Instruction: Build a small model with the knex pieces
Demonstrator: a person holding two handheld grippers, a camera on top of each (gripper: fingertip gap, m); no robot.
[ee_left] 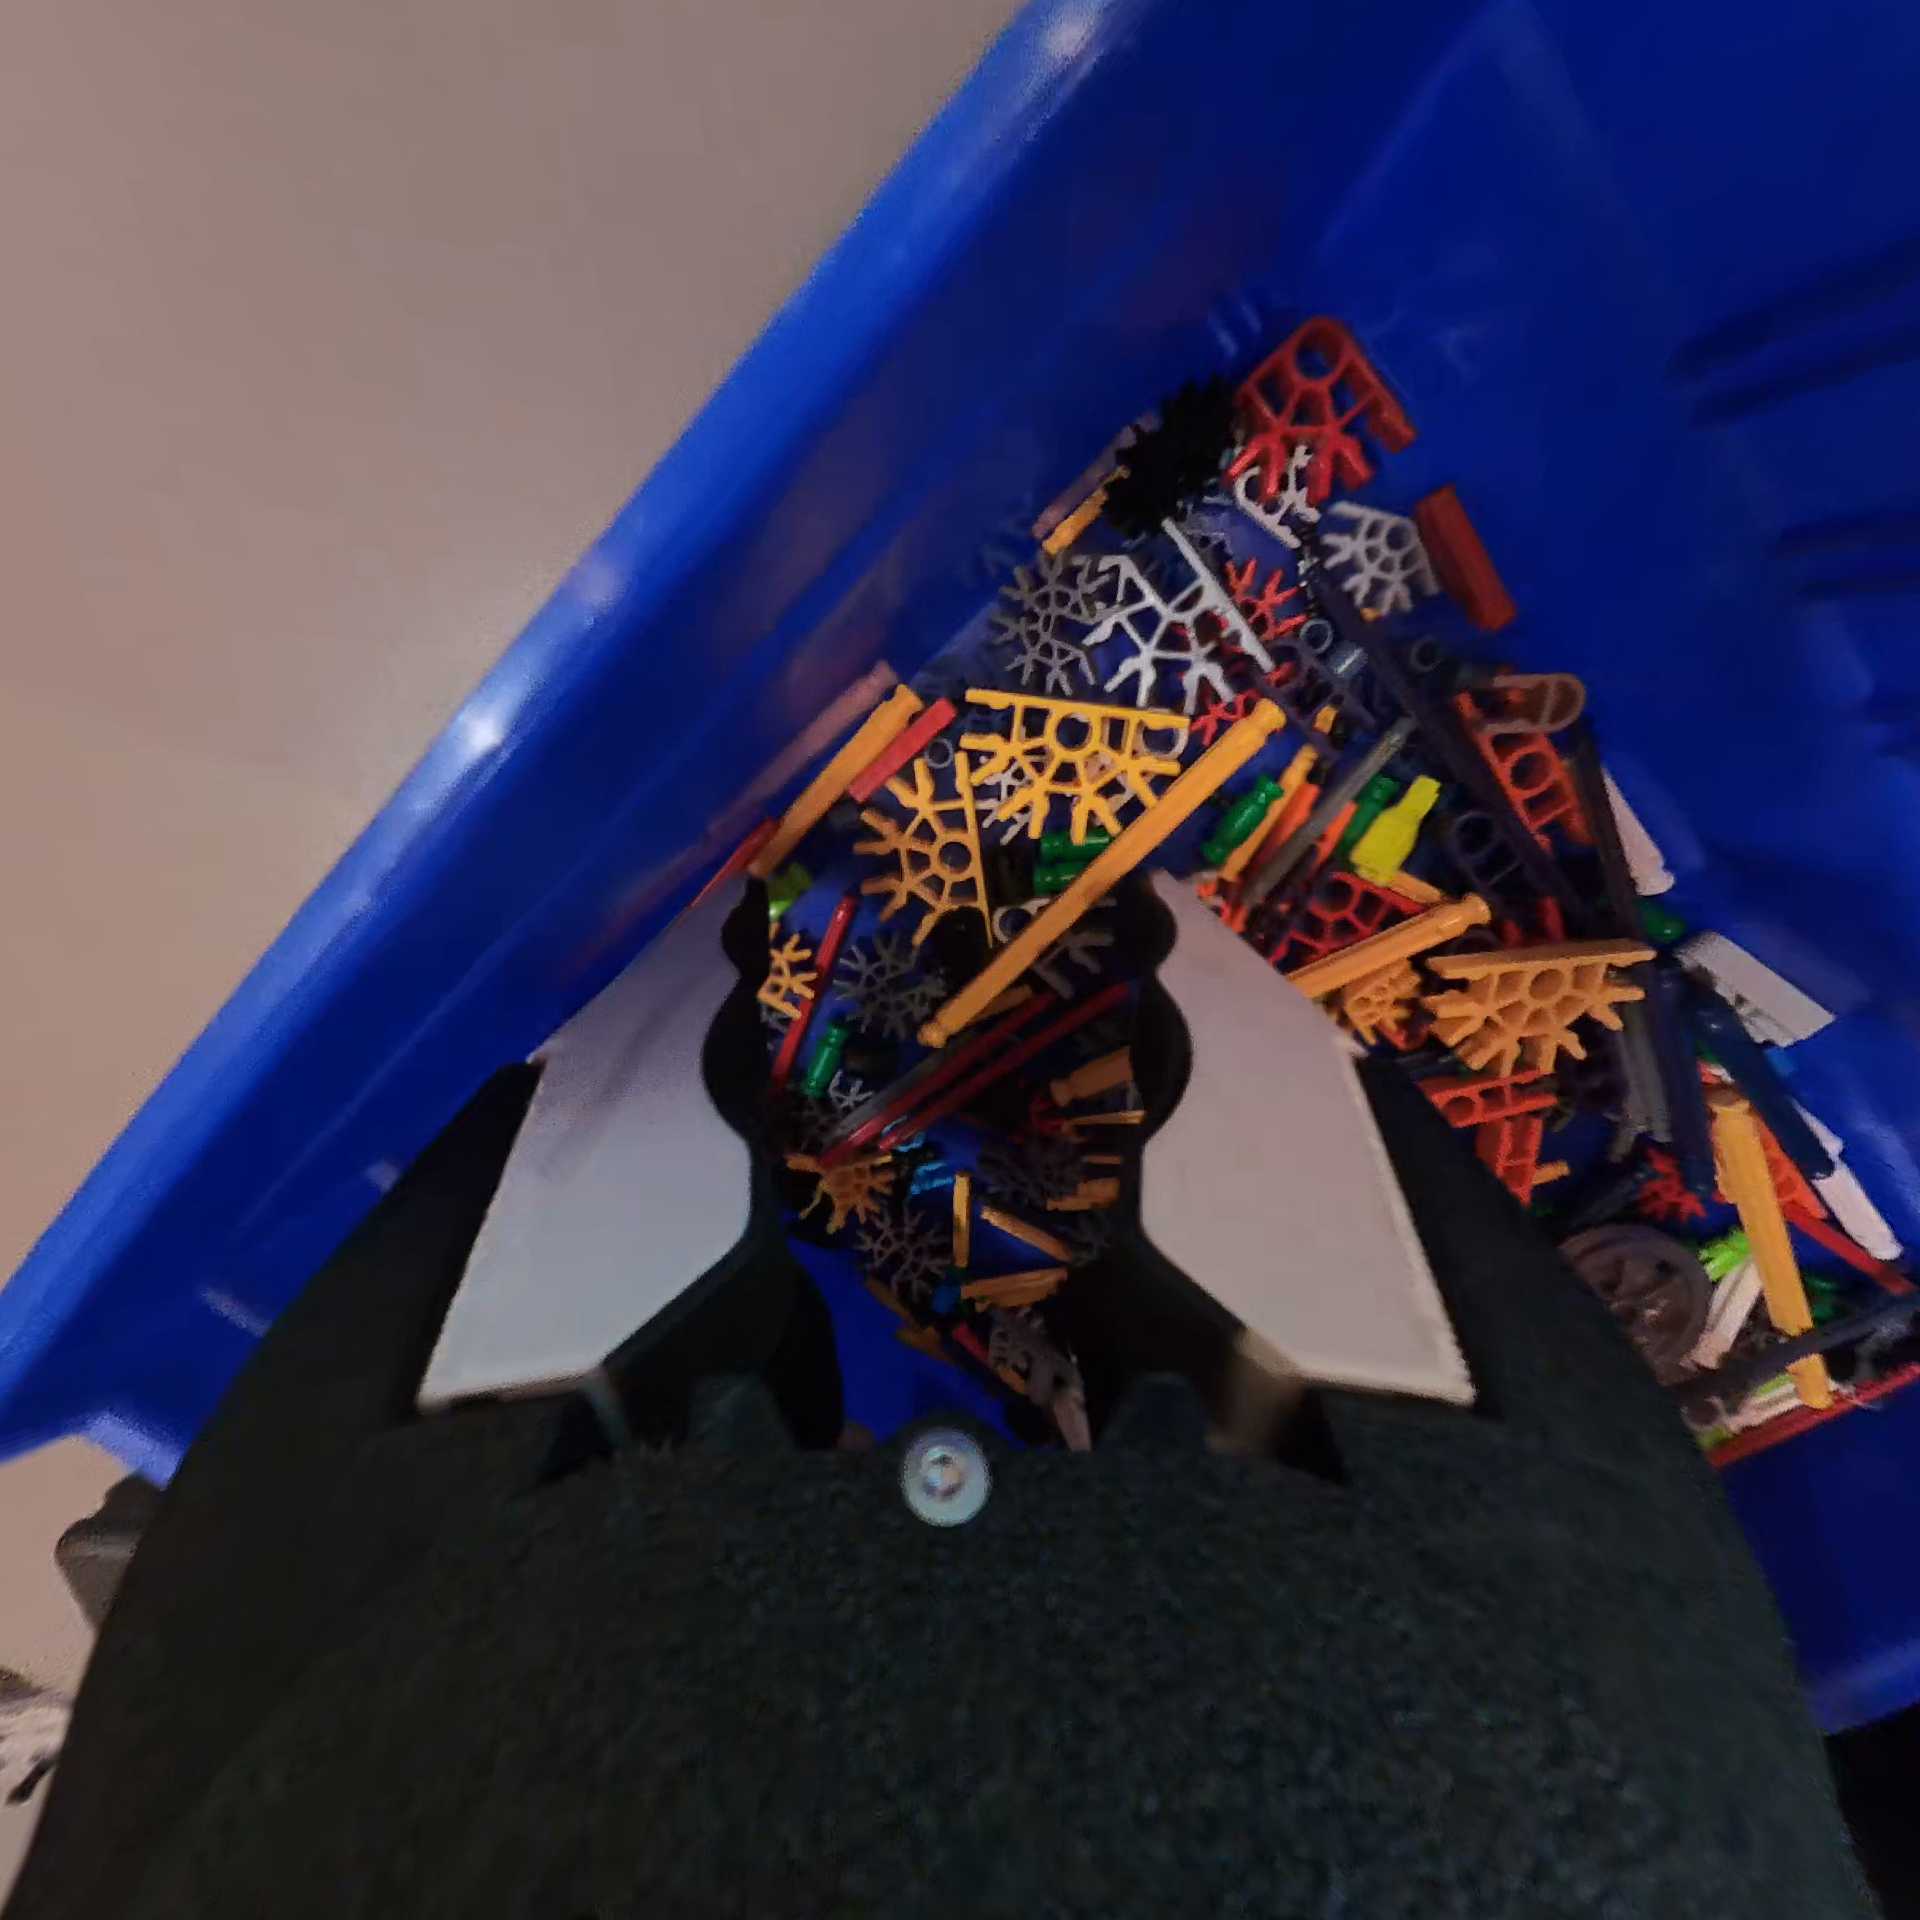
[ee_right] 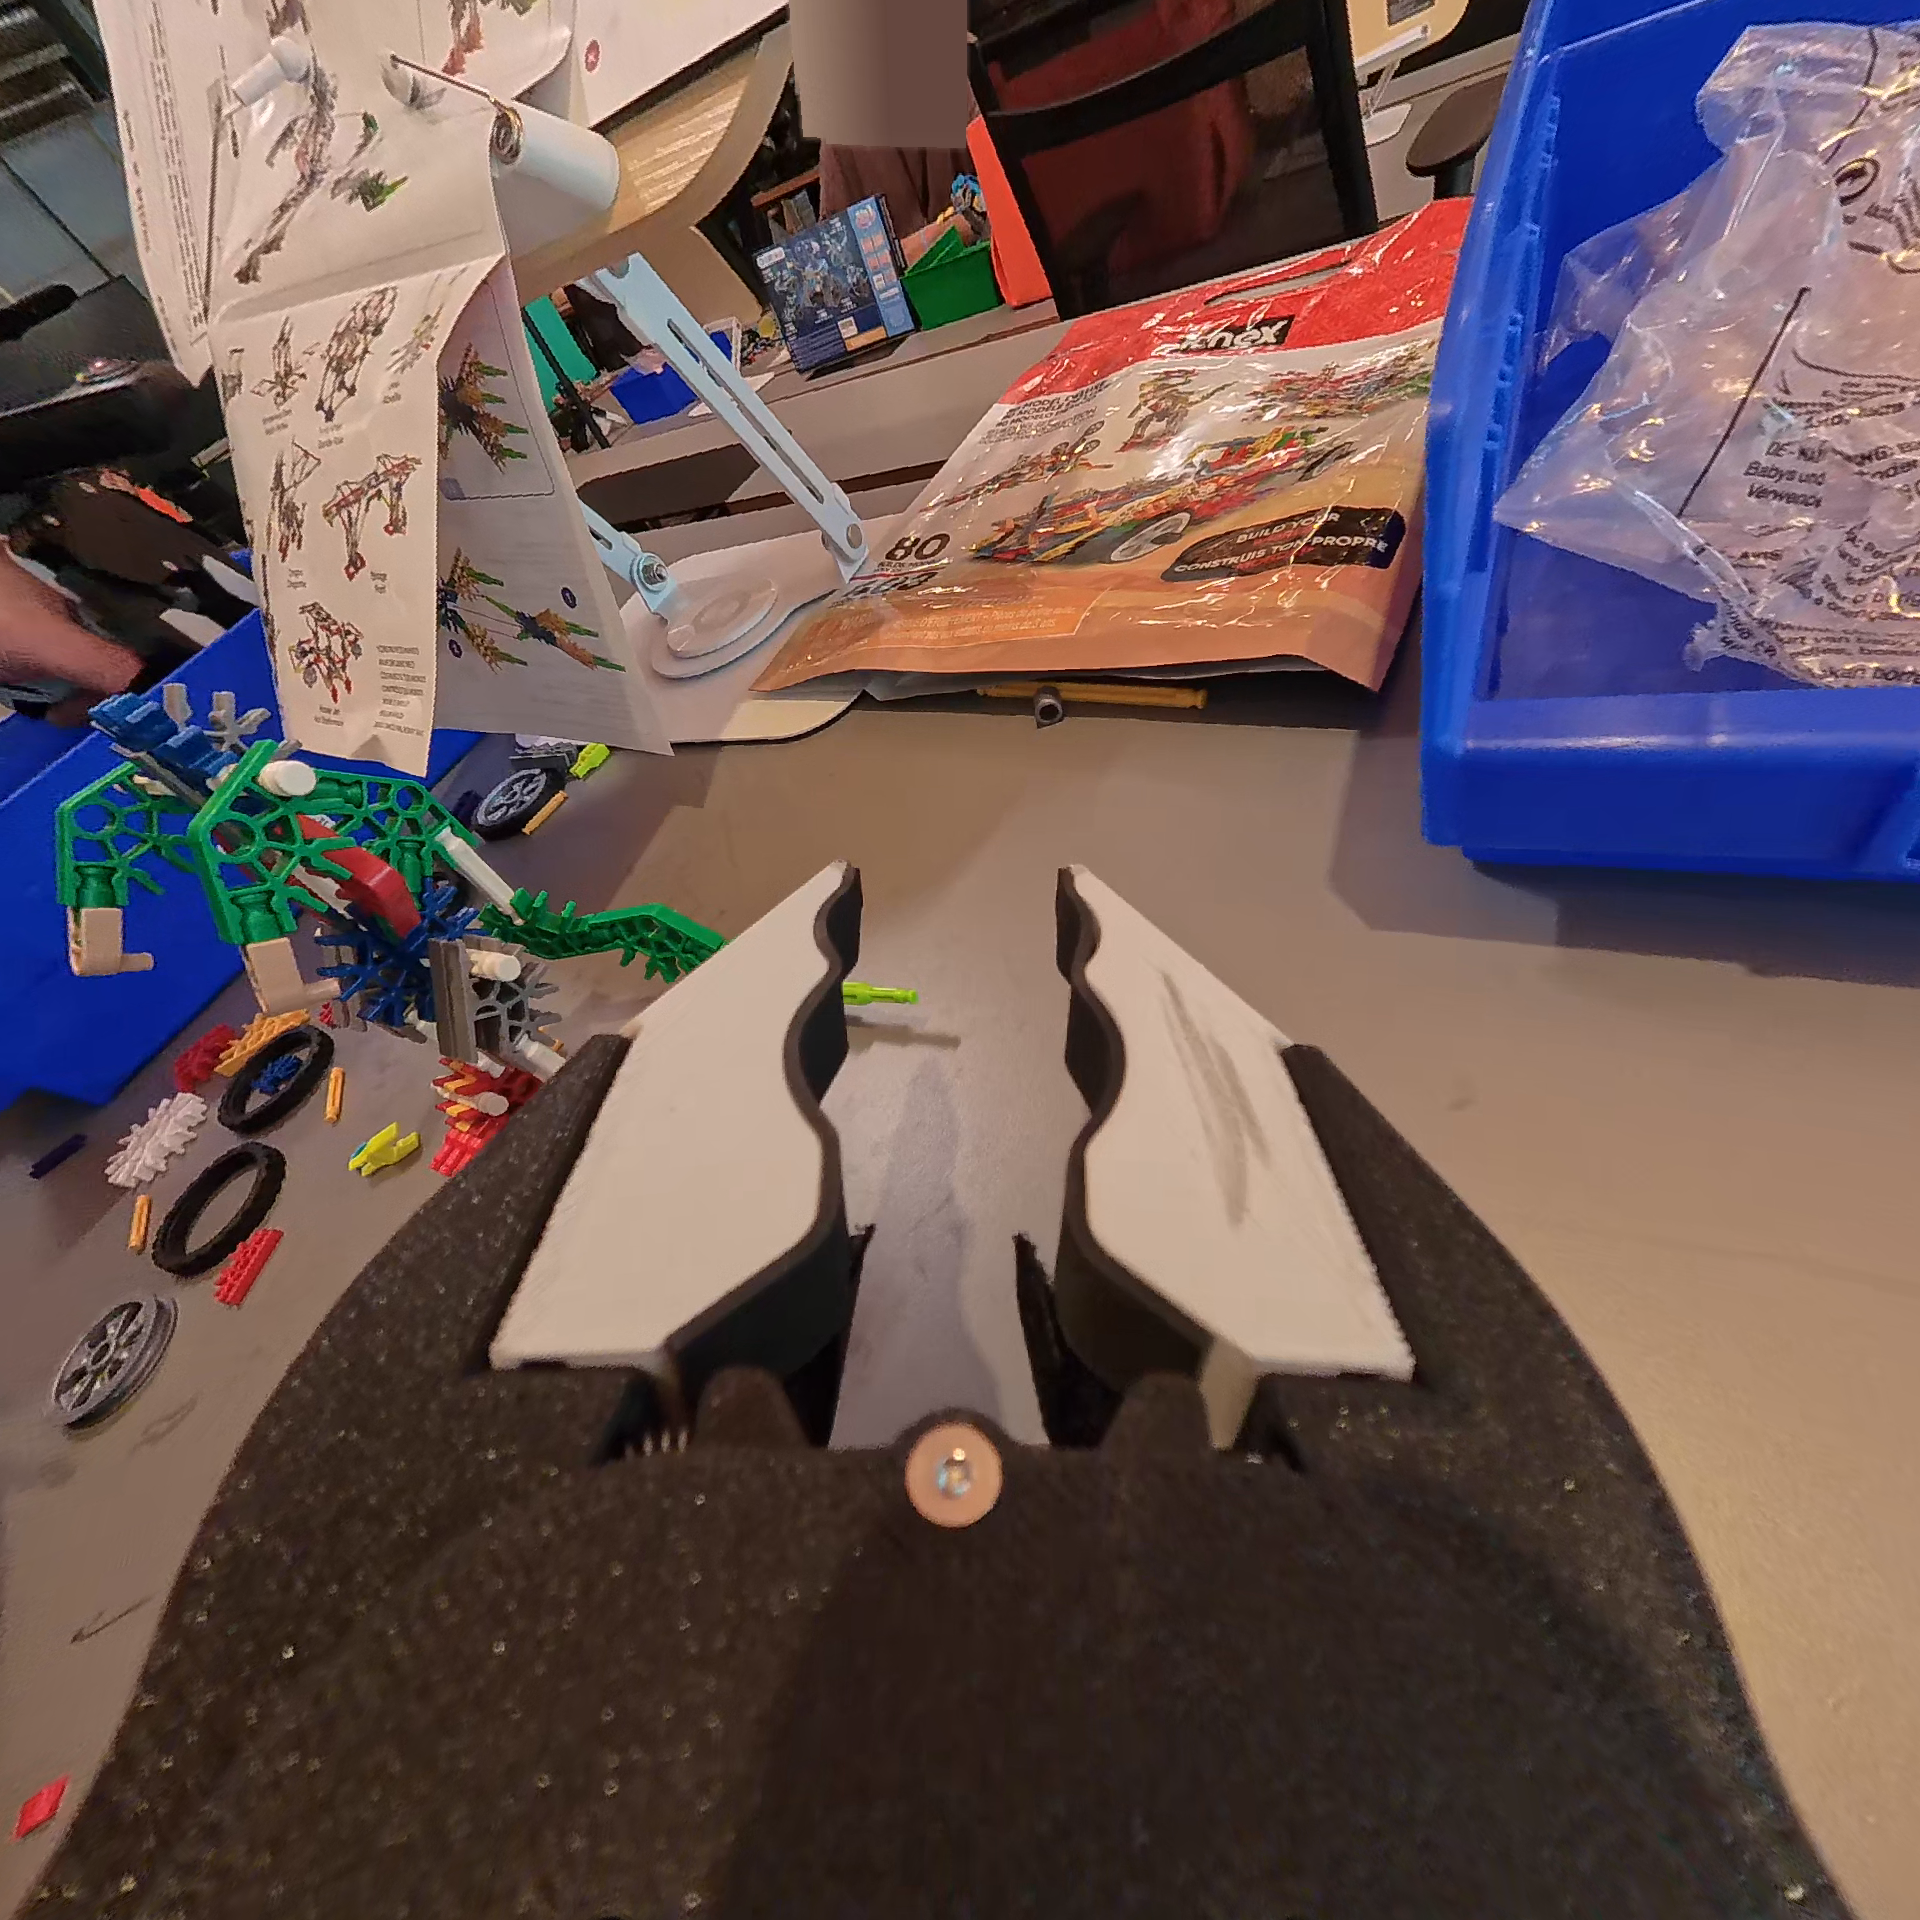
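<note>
reaching down into a blue bin [ee_left: 1039,312], the left gripper [ee_left: 951,904] has its jaws spread wide and holds nothing. it hangs over a heap of little toy building bits. a long yellow rod [ee_left: 1101,873] lies slanted right between the tips, and flat yellow fan pieces [ee_left: 1081,764] sit just past it. to grab one bit well, i think it should go slow and straight, so only one piece gets pinched.

now the right wrist view. the right gripper [ee_right: 958,914] is spread apart too, with nothing in it, above the grey table [ee_right: 1455,1143]. a small lime green piece [ee_right: 881,995] lies just beside its left finger. a green and blue toy model [ee_right: 343,914] stands to the left with loose tires and bits near it. a second blue bin [ee_right: 1662,769] holding a clear plastic bag [ee_right: 1745,395] sits at the right.
</note>
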